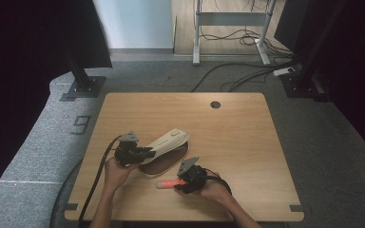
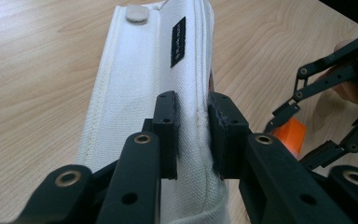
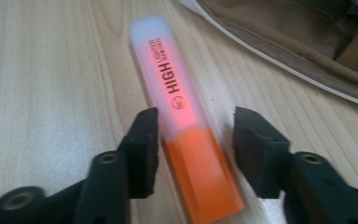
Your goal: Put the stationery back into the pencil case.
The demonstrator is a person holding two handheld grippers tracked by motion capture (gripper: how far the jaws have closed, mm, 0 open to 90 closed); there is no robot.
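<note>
Highlighter | we centre right gripper, spread astride it, then close | left gripper pinching pencil case flap

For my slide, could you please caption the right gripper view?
Right tool straddling an orange highlighter on the wooden table.

White woven cloth pouch, seemingly canvas

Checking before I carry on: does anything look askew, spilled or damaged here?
Nothing stands out. The left gripper pinches the white pouch's flap, holding it open, and the orange highlighter lies intact on the table between the right gripper's jaws.
</note>
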